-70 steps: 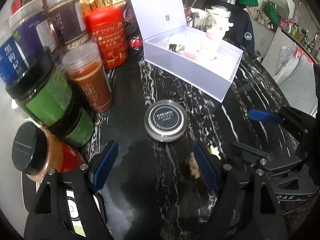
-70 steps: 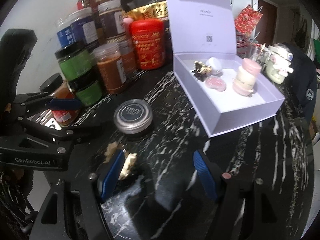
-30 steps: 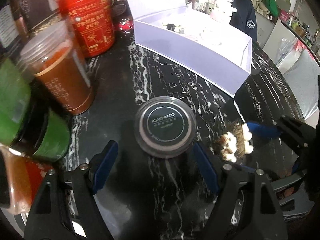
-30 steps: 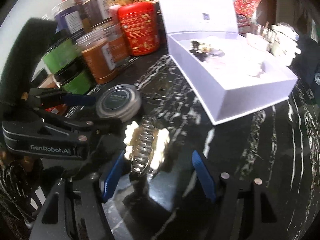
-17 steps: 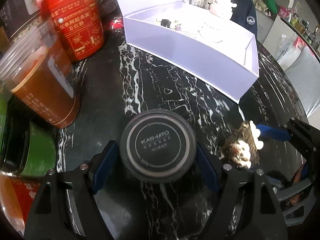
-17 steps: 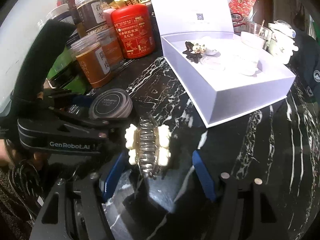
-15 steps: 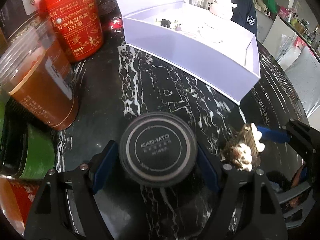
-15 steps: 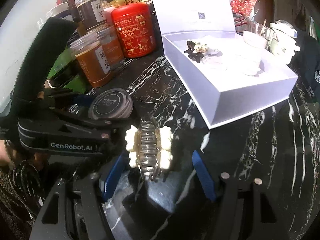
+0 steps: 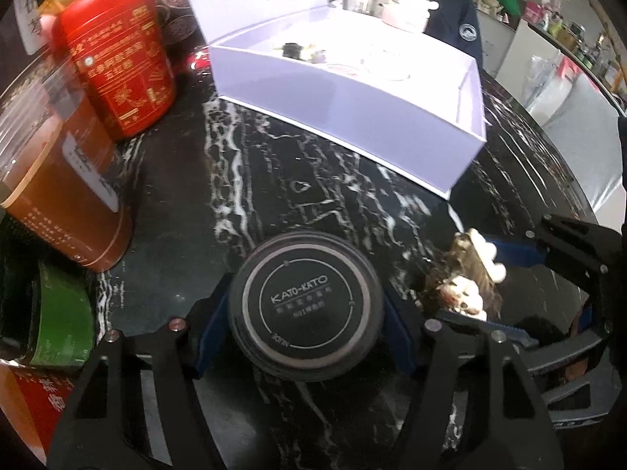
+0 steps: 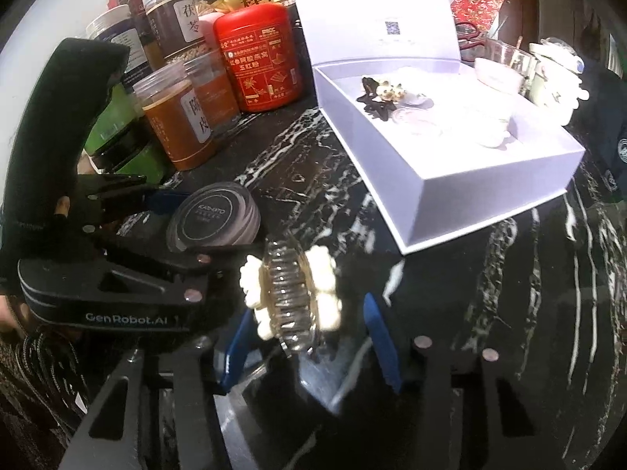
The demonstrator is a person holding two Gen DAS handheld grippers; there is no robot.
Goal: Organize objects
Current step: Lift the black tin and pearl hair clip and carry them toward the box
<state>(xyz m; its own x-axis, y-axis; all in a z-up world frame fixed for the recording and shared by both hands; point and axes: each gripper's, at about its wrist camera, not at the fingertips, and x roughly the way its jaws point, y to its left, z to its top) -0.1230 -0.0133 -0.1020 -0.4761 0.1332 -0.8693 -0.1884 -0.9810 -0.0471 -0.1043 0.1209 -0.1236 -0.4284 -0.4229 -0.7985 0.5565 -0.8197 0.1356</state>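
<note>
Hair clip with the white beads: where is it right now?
In the right wrist view the hair clip sits low and centre between the closing jaws of the right gripper, on the black marble table, just right of the round black-lidded jar.

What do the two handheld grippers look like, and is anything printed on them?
Both are matte black frames with silver rivets and blue pads on the fingers. The left gripper carries white "GenRobot.AI" lettering on its side and a thick black handle. The right gripper shows the same build; no lettering is visible.

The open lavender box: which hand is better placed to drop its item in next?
Probably right. The right gripper, jaws closing around the clear hair claw, sits nearer the open lavender box.
</note>
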